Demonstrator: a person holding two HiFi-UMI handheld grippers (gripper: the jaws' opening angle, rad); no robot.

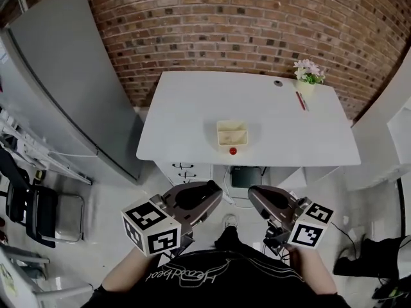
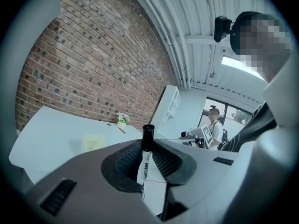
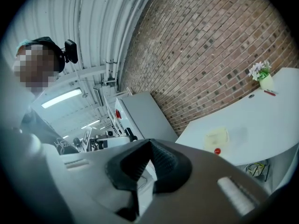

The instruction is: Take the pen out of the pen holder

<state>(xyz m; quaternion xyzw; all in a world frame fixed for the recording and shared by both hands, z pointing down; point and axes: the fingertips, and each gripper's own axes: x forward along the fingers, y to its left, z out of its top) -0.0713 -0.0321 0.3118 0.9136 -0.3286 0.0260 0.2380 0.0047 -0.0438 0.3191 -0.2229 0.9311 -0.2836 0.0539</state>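
Note:
My left gripper (image 1: 215, 188) is shut on a white marker pen with a black cap (image 2: 146, 154), which stands up between its pads in the left gripper view. My right gripper (image 1: 252, 192) is shut, with nothing between its fingertips. Both are held in front of my chest, well short of the white table (image 1: 186, 114). On the table's near middle sits a pale yellow open box (image 1: 231, 133), with a small red ball (image 1: 232, 151) just in front of it. The box (image 3: 216, 138) and ball (image 3: 217, 151) also show in the right gripper view.
A flower pot (image 1: 308, 76) and a red pen (image 1: 300, 100) are at the table's far right corner. A grey cabinet (image 1: 64, 82) stands left, a chair (image 1: 38, 213) near it, and drawers (image 1: 186, 171) sit under the table. A person (image 2: 216, 127) stands in the background.

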